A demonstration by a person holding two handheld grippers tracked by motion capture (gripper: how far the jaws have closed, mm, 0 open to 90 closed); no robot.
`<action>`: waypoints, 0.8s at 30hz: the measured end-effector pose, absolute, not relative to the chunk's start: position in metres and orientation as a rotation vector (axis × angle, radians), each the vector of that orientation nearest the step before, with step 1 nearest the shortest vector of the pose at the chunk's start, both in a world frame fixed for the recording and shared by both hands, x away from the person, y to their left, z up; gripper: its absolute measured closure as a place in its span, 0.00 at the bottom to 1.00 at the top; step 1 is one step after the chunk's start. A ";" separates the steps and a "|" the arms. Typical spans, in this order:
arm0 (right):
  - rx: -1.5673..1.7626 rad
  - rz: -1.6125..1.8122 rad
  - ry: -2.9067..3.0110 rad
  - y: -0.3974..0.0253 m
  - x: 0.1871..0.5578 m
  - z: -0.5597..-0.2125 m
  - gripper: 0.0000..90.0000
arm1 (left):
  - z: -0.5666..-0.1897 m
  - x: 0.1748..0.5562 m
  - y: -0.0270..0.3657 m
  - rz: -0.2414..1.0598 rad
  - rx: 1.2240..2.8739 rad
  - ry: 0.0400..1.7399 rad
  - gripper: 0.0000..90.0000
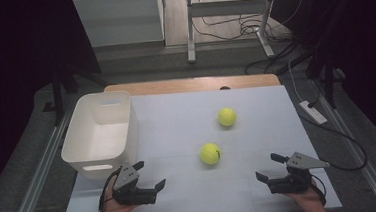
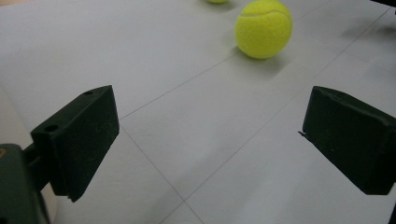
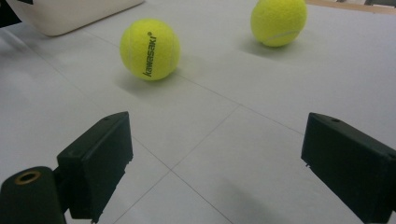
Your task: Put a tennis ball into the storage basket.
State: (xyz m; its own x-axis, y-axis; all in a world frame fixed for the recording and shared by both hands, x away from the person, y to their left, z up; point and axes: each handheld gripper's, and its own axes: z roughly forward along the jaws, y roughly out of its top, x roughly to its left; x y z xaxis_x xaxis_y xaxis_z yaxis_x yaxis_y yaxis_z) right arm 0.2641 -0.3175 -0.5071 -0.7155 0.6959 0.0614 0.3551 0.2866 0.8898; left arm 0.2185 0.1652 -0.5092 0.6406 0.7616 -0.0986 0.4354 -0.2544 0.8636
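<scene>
1. In your left gripper view, the far tennis ball [image 2: 217,1] is cut off by the top edge.
2. In your right gripper view, the white bin [image 3: 70,14] shows just its lower corner.
3. Your forearms leave the high view's bottom edge.

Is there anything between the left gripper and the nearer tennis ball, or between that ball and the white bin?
Nothing visible. Bare white table lies between the open left gripper and the nearer tennis ball, and between that ball and the white bin. The farther ball sits off both paths.

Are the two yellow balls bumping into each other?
Apart. The high view shows bare table between the near tennis ball and the far tennis ball.
</scene>
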 end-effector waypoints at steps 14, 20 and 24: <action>0.933 1.412 2.217 -0.314 0.262 -0.506 0.10 | -0.494 0.220 0.162 0.405 1.880 0.951 0.06; 0.931 1.420 2.214 -0.314 0.263 -0.506 0.10 | -0.488 0.224 0.160 0.393 1.892 0.944 0.06; 0.930 1.425 2.216 -0.315 0.264 -0.506 0.11 | -0.484 0.225 0.158 0.398 1.894 0.939 0.06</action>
